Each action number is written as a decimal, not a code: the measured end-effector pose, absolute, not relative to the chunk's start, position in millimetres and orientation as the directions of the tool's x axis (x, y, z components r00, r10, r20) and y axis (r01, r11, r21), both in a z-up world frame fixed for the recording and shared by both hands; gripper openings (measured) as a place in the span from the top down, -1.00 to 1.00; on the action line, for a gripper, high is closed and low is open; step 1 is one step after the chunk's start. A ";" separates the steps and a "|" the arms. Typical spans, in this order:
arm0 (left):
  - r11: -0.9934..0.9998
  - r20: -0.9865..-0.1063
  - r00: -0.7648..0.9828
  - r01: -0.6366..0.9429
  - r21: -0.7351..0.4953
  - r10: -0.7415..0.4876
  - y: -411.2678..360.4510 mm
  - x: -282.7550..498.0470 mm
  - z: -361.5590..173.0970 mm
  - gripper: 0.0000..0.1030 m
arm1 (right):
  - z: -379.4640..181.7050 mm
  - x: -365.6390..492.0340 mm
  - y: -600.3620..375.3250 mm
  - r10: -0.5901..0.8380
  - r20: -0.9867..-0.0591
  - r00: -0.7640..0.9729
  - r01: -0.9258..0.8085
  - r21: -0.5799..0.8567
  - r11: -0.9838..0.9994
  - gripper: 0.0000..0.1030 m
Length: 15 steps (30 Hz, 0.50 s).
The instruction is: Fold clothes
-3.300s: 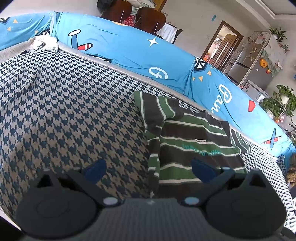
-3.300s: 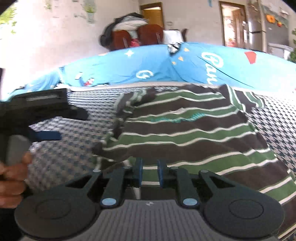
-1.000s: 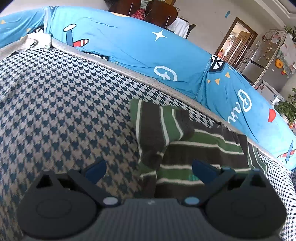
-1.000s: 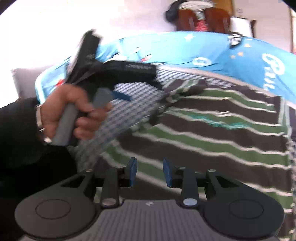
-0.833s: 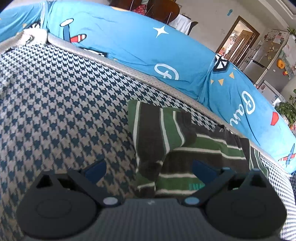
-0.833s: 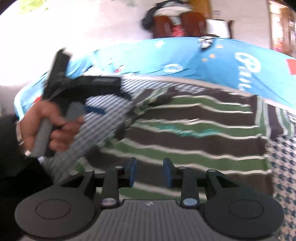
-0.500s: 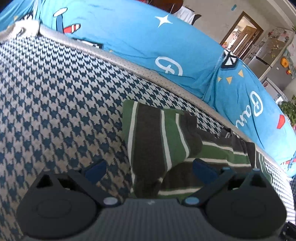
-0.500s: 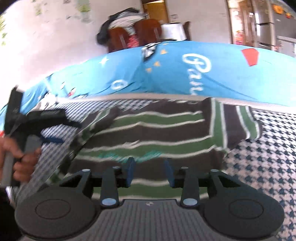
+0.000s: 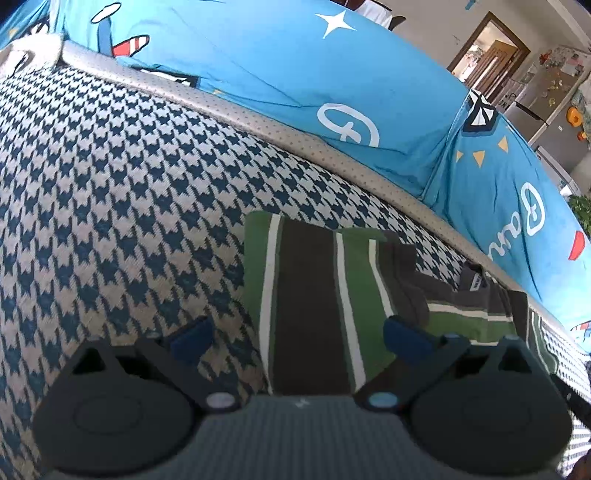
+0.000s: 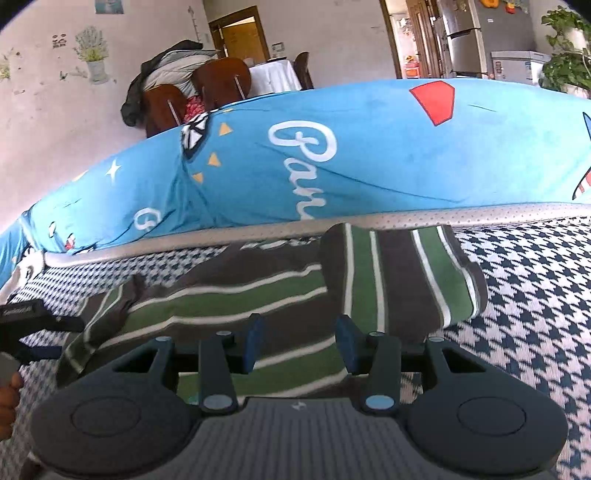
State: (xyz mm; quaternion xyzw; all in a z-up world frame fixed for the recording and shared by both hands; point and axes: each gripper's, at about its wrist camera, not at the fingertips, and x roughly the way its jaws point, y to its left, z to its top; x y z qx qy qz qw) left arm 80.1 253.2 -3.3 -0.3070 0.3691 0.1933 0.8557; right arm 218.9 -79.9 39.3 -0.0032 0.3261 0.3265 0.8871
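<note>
One striped shirt [image 10: 258, 295], at 12 o'clock of both views. Two grippers: left [image 9: 295, 338], right [image 10: 299, 343]. Two wooden chairs [image 10: 221, 83], 11 o'clock. One fridge [image 10: 469, 33], 1 o'clock.

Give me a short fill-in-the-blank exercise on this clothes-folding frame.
1. The shirt has green, dark brown and ____ stripes.
2. It lies on a seat cover with a blue and grey ____ pattern.
3. The cushions behind the shirt are ____ in colour.
4. The jaws of the left gripper stand wide ____.

Missing words: white; houndstooth; blue; open
</note>
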 end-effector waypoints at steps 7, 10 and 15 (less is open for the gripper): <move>0.759 -0.751 0.650 -0.544 -0.358 0.112 255.9 94.4 -3.6 -1.00 | 29.9 244.0 -75.3 0.547 -0.584 0.600 -0.547 0.199 0.813 0.15; 0.753 -0.746 0.656 -0.545 -0.369 0.109 257.3 96.3 -3.7 -1.00 | 27.2 254.3 -71.4 0.534 -0.580 0.615 -0.539 0.186 0.822 0.15; 0.772 -0.741 0.667 -0.513 -0.376 0.082 252.6 102.6 -3.5 -1.00 | 22.8 270.7 -63.6 0.513 -0.574 0.638 -0.519 0.172 0.837 0.15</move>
